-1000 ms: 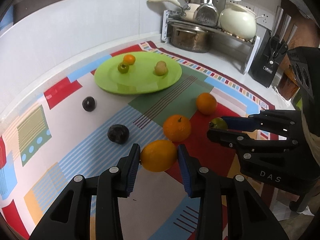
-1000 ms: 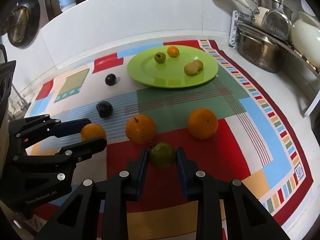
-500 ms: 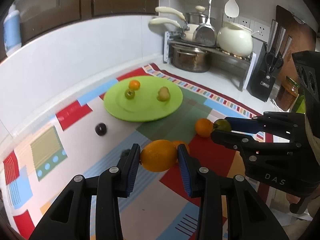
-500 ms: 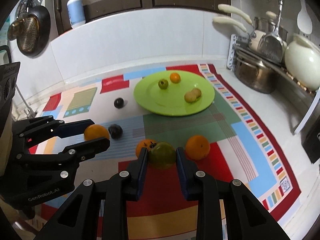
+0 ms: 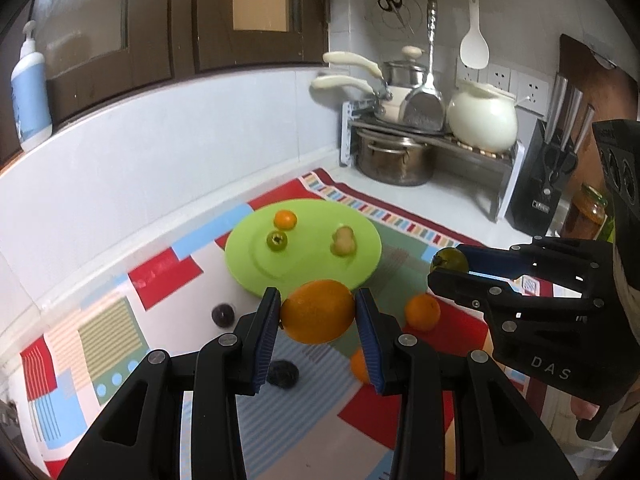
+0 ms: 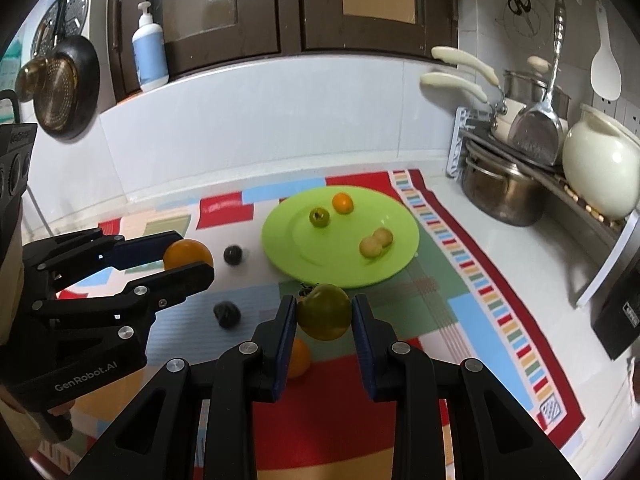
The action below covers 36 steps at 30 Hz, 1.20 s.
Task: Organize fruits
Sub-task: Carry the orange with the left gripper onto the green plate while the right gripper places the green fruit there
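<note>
Left tool (image 5: 316,312) clamps round orange (image 5: 318,311) | right tool (image 6: 323,312) clamps smooth green fruit (image 6: 324,311)

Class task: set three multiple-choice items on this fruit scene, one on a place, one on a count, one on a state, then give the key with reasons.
1. Where does the plate sit? A on the mat B on the rack C on the sill
2. How many dark plums lie on the mat? A one B two C four
3. What do the left tongs grip? A nothing B a plum C an orange

Key: 1 A, patterned cloth shows all round it. 2 B, one plum and another plum. 3 C, both pads press the orange.
</note>
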Each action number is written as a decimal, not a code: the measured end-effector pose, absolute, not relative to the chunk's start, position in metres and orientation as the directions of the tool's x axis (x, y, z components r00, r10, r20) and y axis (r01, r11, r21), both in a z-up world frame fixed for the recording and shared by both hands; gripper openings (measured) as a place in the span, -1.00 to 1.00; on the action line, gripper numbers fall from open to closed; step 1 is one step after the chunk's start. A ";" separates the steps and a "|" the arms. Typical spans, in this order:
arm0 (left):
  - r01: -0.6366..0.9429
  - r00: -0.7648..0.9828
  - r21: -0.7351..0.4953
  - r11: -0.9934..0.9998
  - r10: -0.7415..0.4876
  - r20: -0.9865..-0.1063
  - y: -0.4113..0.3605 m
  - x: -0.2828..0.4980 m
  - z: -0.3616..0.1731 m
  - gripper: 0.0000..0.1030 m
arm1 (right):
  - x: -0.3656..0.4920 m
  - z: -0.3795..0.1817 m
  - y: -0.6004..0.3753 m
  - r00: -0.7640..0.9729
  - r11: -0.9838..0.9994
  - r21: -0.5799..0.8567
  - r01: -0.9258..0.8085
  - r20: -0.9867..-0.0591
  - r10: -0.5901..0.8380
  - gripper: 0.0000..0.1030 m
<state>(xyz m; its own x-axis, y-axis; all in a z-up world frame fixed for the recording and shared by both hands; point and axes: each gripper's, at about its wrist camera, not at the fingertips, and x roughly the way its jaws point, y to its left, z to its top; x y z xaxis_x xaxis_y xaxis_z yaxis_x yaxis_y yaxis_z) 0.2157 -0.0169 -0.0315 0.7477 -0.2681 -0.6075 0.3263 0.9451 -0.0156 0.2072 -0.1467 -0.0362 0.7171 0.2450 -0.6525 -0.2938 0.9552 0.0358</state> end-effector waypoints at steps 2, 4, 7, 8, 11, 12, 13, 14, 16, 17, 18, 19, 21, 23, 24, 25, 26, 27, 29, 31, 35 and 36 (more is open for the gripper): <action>0.327 0.750 -0.019 0.945 -0.272 -0.603 -0.017 0.220 -0.029 -0.26 | 0.212 -0.032 -0.148 0.725 0.956 0.037 -0.292 -0.643 0.247 -0.43; 0.328 0.754 -0.014 0.944 -0.271 -0.598 -0.019 0.224 -0.026 -0.26 | 0.217 -0.028 -0.148 0.734 0.956 0.035 -0.290 -0.633 0.245 -0.43; 0.330 0.760 -0.008 0.944 -0.270 -0.591 -0.020 0.231 -0.022 -0.26 | 0.225 -0.023 -0.149 0.744 0.957 0.032 -0.288 -0.621 0.245 -0.43; 0.329 0.761 -0.008 0.944 -0.270 -0.590 -0.020 0.234 -0.020 -0.26 | 0.228 -0.021 -0.149 0.747 0.957 0.032 -0.288 -0.618 0.246 -0.43; 0.328 0.767 0.001 0.945 -0.265 -0.584 -0.022 0.243 -0.016 -0.26 | 0.237 -0.017 -0.149 0.753 0.957 0.033 -0.287 -0.609 0.247 -0.43; 0.327 0.770 0.007 0.945 -0.262 -0.582 -0.022 0.246 -0.015 -0.26 | 0.240 -0.016 -0.149 0.755 0.958 0.032 -0.286 -0.608 0.246 -0.43; 0.326 0.772 0.011 0.945 -0.259 -0.580 -0.023 0.248 -0.014 -0.26 | 0.244 -0.015 -0.149 0.756 0.958 0.032 -0.287 -0.606 0.247 -0.43; 0.324 0.774 0.015 0.946 -0.256 -0.579 -0.023 0.252 -0.013 -0.26 | 0.246 -0.014 -0.149 0.757 0.957 0.030 -0.288 -0.605 0.247 -0.43; 0.323 0.777 0.020 0.946 -0.253 -0.576 -0.024 0.258 -0.011 -0.26 | 0.253 -0.012 -0.148 0.761 0.958 0.023 -0.287 -0.601 0.243 -0.43; 0.322 0.779 0.023 0.946 -0.251 -0.574 -0.025 0.263 -0.010 -0.26 | 0.256 -0.011 -0.147 0.762 0.957 0.021 -0.289 -0.600 0.243 -0.43; 0.322 0.780 0.025 0.947 -0.250 -0.574 -0.025 0.265 -0.009 -0.26 | 0.257 -0.011 -0.147 0.763 0.957 0.020 -0.289 -0.599 0.243 -0.43; 0.319 0.781 0.027 0.947 -0.246 -0.573 -0.026 0.268 -0.008 -0.26 | 0.261 -0.010 -0.146 0.764 0.957 0.018 -0.290 -0.598 0.243 -0.43; 0.318 0.783 0.028 0.948 -0.246 -0.571 -0.026 0.275 -0.006 -0.26 | 0.266 -0.009 -0.145 0.766 0.957 0.014 -0.291 -0.596 0.242 -0.43; 0.317 0.781 0.027 0.948 -0.245 -0.574 -0.025 0.283 -0.005 -0.26 | 0.272 -0.008 -0.143 0.767 0.957 0.011 -0.291 -0.595 0.240 -0.43; 0.316 0.782 0.025 0.949 -0.245 -0.573 -0.024 0.286 -0.005 -0.26 | 0.275 -0.008 -0.143 0.767 0.957 0.010 -0.291 -0.596 0.240 -0.43; 0.314 0.783 0.024 0.949 -0.244 -0.572 -0.024 0.289 -0.004 -0.26 | 0.278 -0.008 -0.143 0.767 0.957 0.011 -0.291 -0.595 0.240 -0.43; 0.310 0.783 0.023 0.950 -0.242 -0.573 -0.024 0.294 -0.004 -0.26 | 0.281 -0.008 -0.142 0.767 0.957 0.011 -0.291 -0.595 0.240 -0.43; 0.308 0.782 0.019 0.951 -0.242 -0.575 -0.023 0.297 -0.004 -0.26 | 0.284 -0.007 -0.142 0.767 0.957 0.011 -0.290 -0.595 0.240 -0.43; 0.309 0.778 0.013 0.951 -0.245 -0.579 -0.022 0.306 -0.005 -0.26 | 0.291 -0.007 -0.141 0.766 0.957 0.014 -0.291 -0.596 0.241 -0.43; 0.305 0.778 0.015 0.952 -0.240 -0.580 -0.022 0.313 -0.006 -0.26 | 0.299 -0.008 -0.141 0.763 0.957 0.017 -0.290 -0.600 0.242 -0.43; 0.300 0.775 0.022 0.954 -0.230 -0.588 -0.022 0.327 -0.010 -0.26 | 0.315 -0.012 -0.141 0.752 0.958 0.029 -0.287 -0.613 0.243 -0.43; 0.298 0.772 0.020 0.954 -0.228 -0.593 -0.021 0.331 -0.012 -0.26 | 0.319 -0.013 -0.141 0.751 0.958 0.030 -0.284 -0.615 0.241 -0.43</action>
